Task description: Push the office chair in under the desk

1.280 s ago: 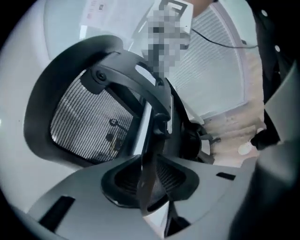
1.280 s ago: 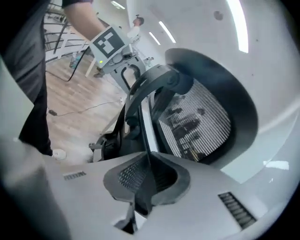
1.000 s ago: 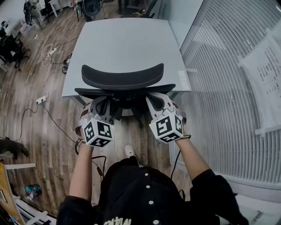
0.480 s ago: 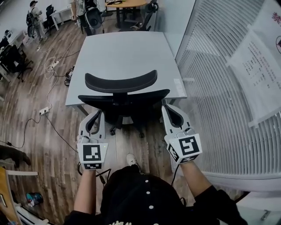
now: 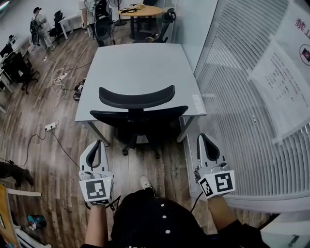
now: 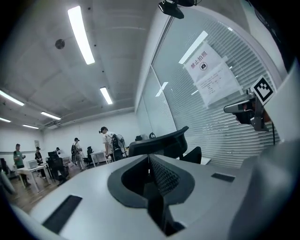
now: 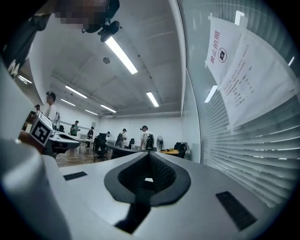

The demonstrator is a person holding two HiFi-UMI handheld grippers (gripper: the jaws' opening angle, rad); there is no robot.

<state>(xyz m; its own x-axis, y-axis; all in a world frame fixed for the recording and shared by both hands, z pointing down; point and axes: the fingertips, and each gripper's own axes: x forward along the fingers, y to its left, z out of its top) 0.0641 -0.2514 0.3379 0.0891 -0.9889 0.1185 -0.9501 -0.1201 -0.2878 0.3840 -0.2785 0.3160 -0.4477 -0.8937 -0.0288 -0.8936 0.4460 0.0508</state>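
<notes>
The black office chair stands at the near edge of the grey desk, its seat tucked beneath the top and its curved headrest over the desk edge. My left gripper hovers over the wooden floor, short of the chair and to its left, shut and empty. On the other side, my right gripper hangs near the desk's right leg, also shut with nothing in it. Neither touches the chair. The left gripper view shows the shut left gripper with the chair's back beyond it. The right gripper points into the room.
A glass wall with blinds and posted papers runs close along the right. Cables and a power strip lie on the floor at left. Far back are a round wooden table, other chairs and several people.
Both grippers have come off the chair's back, drawn back toward me and spread apart. The chair now stands untouched at the desk.
</notes>
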